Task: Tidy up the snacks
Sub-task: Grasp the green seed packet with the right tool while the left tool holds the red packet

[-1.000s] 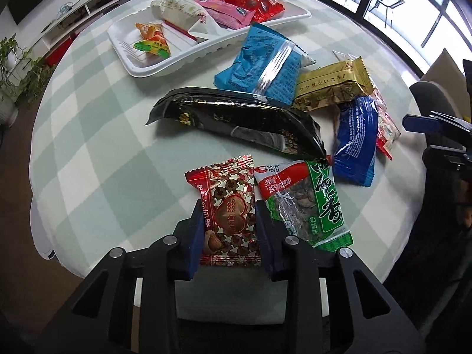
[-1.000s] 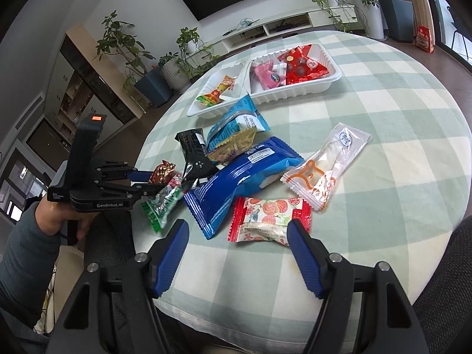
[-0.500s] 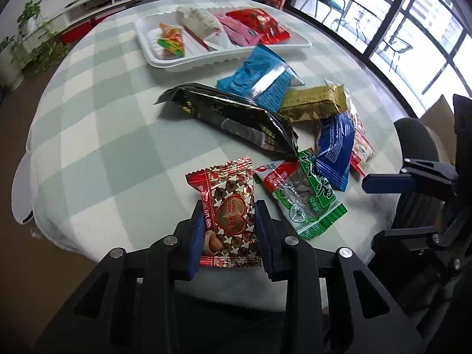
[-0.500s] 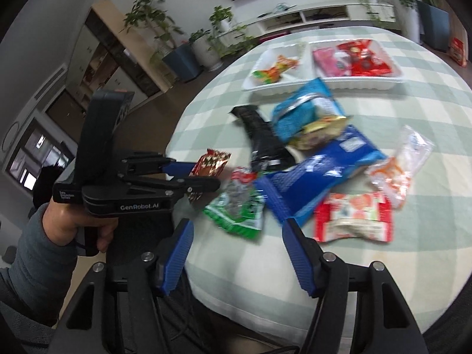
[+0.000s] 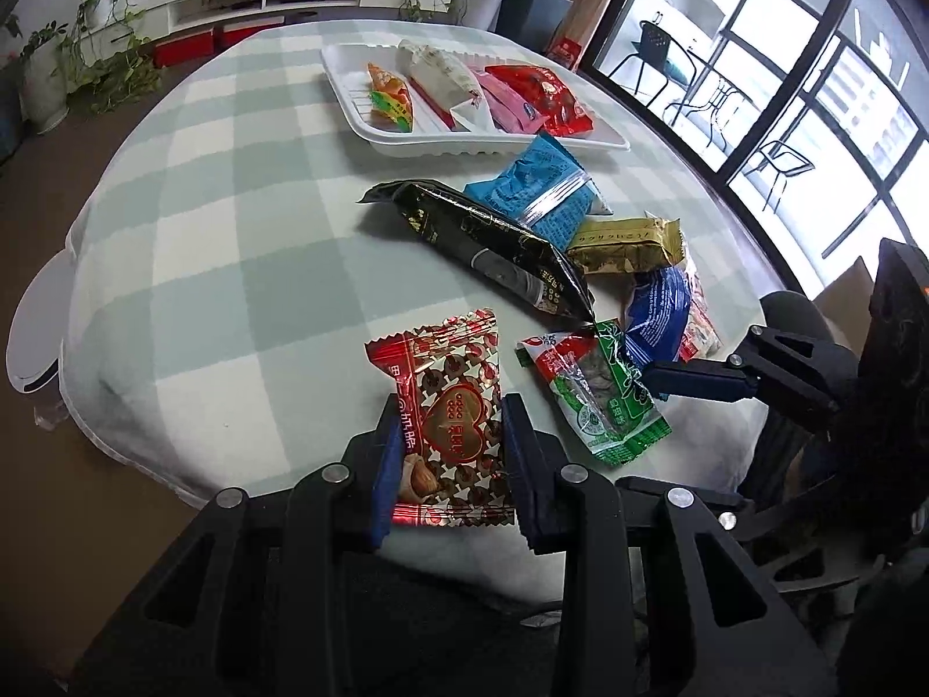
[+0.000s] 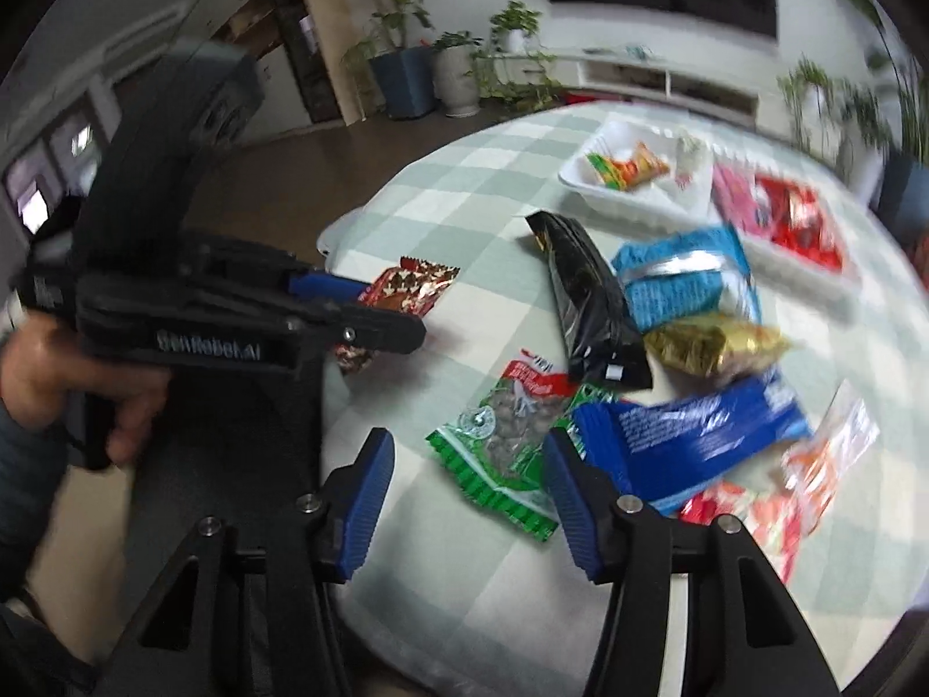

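Observation:
My left gripper (image 5: pixel 450 435) is shut on a red heart-print snack packet (image 5: pixel 447 406) and holds it above the table's near edge; the packet also shows in the right wrist view (image 6: pixel 412 287). My right gripper (image 6: pixel 464 476) is open and empty, hovering over a green snack packet (image 6: pixel 502 435), which also shows in the left wrist view (image 5: pixel 598 401). A white tray (image 5: pixel 406 142) at the far side holds several snacks. A black packet (image 5: pixel 493 250), a light blue packet (image 5: pixel 540 191), a gold packet (image 5: pixel 627 244) and a dark blue packet (image 5: pixel 659 313) lie loose between.
The round table has a green-and-white checked cloth (image 5: pixel 232 232). A clear orange-print packet (image 6: pixel 836 447) and a red-white packet (image 6: pixel 749 517) lie at the right. A chair (image 5: pixel 801 313) stands at the table's right edge. Plants and a TV shelf line the far wall.
My right gripper has swung left and moved in over the green packet, close to my left gripper. My left gripper has kept hold of the red packet and tilted its view further over the table.

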{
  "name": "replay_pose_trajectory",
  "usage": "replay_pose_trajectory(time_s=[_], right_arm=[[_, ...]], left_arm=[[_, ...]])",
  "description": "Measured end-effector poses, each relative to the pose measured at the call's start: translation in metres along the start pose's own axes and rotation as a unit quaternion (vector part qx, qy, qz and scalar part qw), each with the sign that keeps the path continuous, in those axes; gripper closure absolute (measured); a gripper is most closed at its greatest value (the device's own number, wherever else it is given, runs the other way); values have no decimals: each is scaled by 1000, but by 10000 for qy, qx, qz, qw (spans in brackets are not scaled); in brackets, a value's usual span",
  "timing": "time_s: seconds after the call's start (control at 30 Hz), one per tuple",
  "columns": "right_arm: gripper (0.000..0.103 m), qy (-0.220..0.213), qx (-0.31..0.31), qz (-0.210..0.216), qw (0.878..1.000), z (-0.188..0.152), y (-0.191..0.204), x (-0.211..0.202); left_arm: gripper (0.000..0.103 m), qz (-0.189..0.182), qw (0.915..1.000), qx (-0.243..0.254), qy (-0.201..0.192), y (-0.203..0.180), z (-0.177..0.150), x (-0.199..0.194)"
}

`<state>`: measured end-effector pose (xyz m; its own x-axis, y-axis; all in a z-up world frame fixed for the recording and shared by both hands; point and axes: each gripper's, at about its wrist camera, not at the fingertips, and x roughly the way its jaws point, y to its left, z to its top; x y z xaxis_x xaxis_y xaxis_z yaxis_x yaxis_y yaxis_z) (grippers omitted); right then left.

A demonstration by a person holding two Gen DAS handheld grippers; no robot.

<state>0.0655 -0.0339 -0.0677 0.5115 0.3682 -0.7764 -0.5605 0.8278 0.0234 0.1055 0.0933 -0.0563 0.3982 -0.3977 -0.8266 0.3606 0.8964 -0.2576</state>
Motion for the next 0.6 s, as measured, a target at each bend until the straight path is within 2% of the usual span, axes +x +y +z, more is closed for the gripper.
replay_pose_trajectory(time_s=[0.3,0.6], right_arm=[[48,74,-1078,-803,9909,-5,13,21],[52,-41,-1640,-1128,9800,-3,26,32]], left_arm=[[73,-98,9999,-52,-36,3,-1,0],[73,-116,9999,-96,-58,4,-2,1]])
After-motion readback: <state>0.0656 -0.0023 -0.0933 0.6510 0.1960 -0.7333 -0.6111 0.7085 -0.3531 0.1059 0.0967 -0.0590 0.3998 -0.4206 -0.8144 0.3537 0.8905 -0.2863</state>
